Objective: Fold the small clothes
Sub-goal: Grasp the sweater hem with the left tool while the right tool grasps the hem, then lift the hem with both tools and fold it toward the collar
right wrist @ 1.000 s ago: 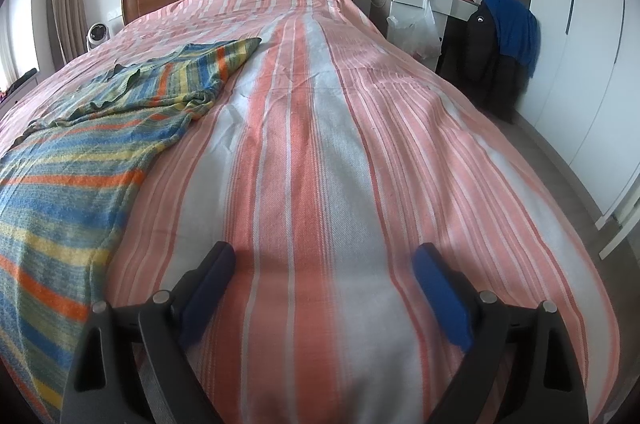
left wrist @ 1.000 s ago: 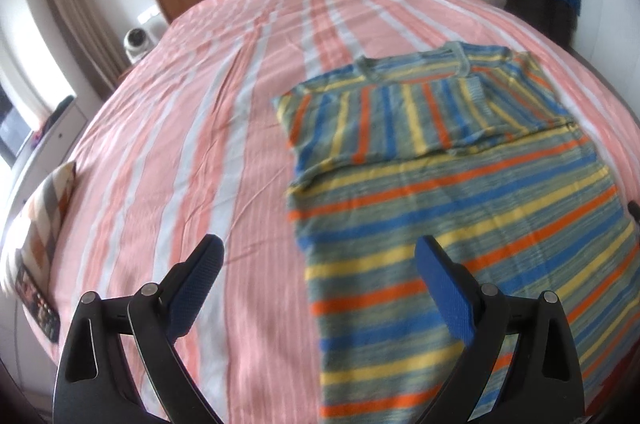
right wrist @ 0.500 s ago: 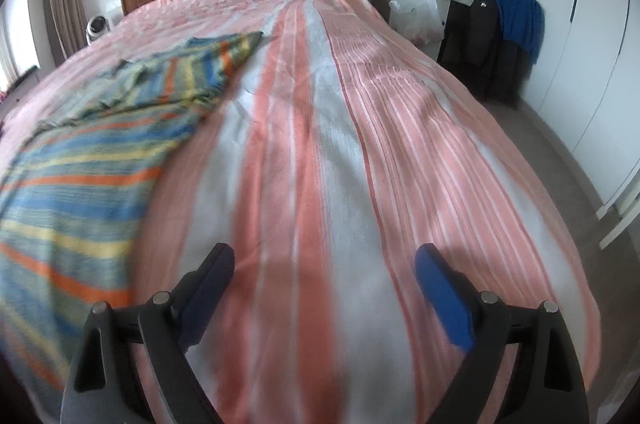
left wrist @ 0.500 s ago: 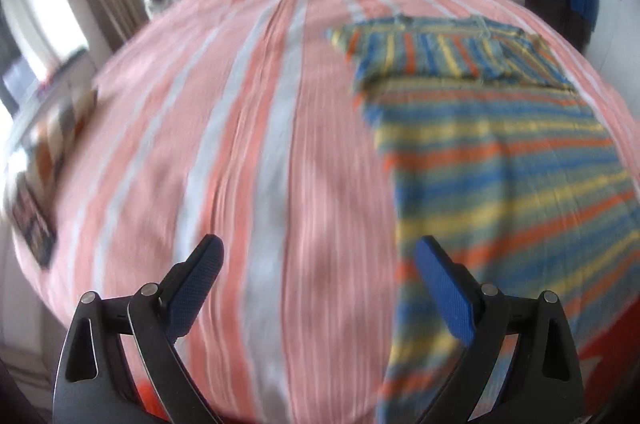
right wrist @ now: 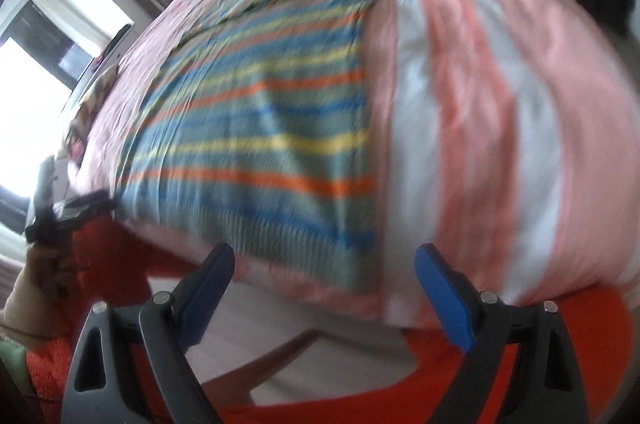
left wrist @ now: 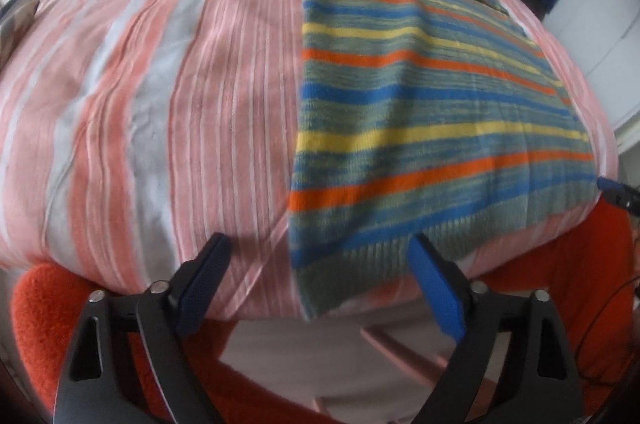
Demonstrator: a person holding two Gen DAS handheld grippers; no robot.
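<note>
Sweater (left wrist: 420,112) lies flat on the bed (left wrist: 160,84), sleeves already folded in at the far end, hem at the near edge. Both views have swung down from looking along the bed a second ago to the hem corners: the left tool (left wrist: 320,288) is spread with jaws closing, near-left hem corner between them but not pinched; the right tool (right wrist: 324,288) is spread wide over the near-right corner, holding nothing. Likely next: pinch both corners and fold the hem up toward the collar.
</note>
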